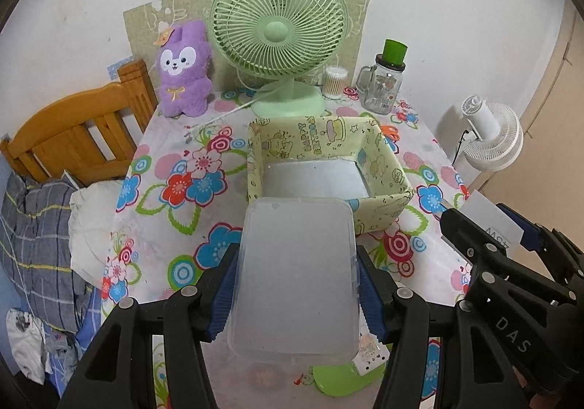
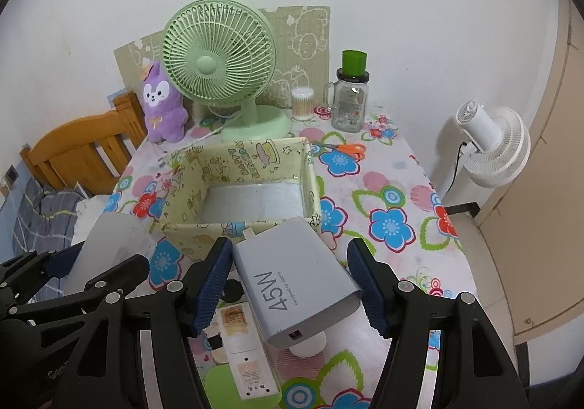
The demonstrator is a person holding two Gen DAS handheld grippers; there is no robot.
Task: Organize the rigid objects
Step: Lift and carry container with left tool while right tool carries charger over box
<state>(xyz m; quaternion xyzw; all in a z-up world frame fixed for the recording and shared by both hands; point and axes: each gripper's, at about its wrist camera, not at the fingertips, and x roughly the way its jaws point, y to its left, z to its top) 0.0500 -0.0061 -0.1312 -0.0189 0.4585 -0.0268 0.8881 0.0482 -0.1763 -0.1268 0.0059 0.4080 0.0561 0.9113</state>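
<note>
My left gripper (image 1: 296, 290) is shut on a clear plastic box (image 1: 297, 277), held above the table just short of the yellow patterned storage box (image 1: 387, 168). My right gripper (image 2: 292, 283) is shut on a grey 45W power bank (image 2: 297, 281), held tilted in front of the same storage box (image 2: 182, 175). The storage box is open, its grey floor bare. The right gripper also shows in the left wrist view (image 1: 485, 226); whether the left gripper's jaws grip is hidden in the right wrist view.
The floral table (image 2: 394, 190) holds a green fan (image 1: 279, 33), purple plush (image 1: 184, 69), glass jar with green lid (image 1: 383, 84), cotton swab tub (image 1: 334, 80), and orange scissors (image 2: 345, 149). A white strip (image 2: 244, 354) lies below. A wooden bed (image 1: 73, 131) stands left, white fan (image 2: 492, 149) right.
</note>
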